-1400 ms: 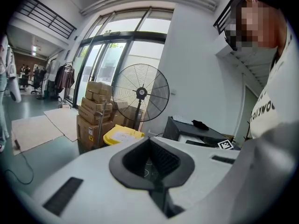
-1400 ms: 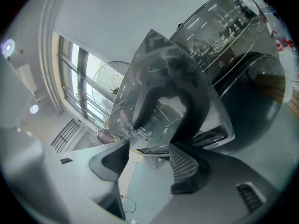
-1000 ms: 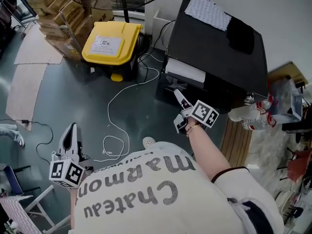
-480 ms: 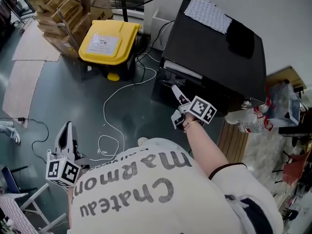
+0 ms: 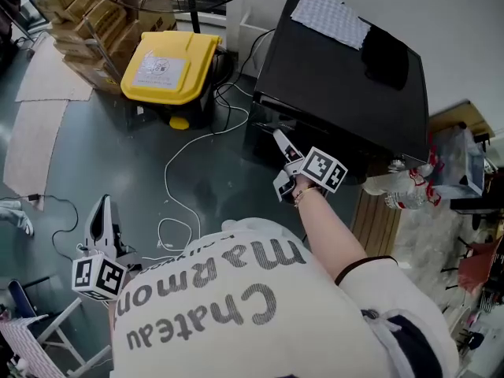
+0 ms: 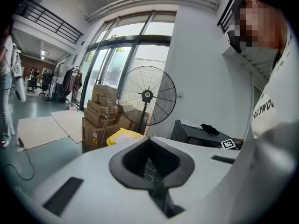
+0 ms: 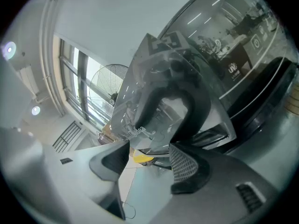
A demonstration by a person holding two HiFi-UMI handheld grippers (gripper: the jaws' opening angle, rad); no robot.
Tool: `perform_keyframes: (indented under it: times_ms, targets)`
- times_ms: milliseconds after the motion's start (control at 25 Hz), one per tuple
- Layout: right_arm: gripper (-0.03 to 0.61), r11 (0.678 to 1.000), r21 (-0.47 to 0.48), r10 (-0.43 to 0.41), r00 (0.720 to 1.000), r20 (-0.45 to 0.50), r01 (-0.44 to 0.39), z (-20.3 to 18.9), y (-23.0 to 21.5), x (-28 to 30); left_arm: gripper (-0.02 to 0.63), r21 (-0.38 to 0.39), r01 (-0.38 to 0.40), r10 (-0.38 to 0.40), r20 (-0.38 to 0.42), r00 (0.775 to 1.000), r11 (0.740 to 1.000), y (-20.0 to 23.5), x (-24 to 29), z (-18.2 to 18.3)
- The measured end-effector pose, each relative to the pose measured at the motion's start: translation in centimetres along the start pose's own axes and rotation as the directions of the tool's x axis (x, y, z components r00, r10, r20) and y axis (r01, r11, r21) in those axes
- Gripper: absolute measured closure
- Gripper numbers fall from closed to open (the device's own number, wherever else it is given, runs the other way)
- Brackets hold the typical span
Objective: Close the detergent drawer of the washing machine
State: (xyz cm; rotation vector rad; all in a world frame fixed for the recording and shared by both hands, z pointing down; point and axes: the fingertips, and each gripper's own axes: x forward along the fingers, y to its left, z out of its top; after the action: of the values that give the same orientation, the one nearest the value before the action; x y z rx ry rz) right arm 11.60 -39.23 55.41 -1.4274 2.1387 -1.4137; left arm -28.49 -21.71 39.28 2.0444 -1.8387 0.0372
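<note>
The right gripper [image 7: 148, 153], its jaws parted and holding nothing, is up against the detergent drawer [image 5: 272, 123] at the upper front of the washing machine [image 5: 339, 69], upper centre of the head view. The drawer looks nearly flush, though the glossy panel makes that hard to judge. Push straight in and square to the front until it seats. The left gripper [image 5: 101, 225], clenched and empty, hangs at lower left.

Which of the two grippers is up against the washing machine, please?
The right gripper, at the front of the black washing machine; the left gripper hangs over the floor, well away.
</note>
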Motion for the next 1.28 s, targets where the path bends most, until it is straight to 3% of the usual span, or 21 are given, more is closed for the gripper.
perform_keyframes:
  times_ms: [1280]
  targets:
    - [0.31,0.998,0.054,-0.037,0.998,0.049,0.034,1.5,-0.6,1.0,0.606,-0.004,0.004,-0.005,-0.005,1.0,1.0,0.2,1.8,0.5]
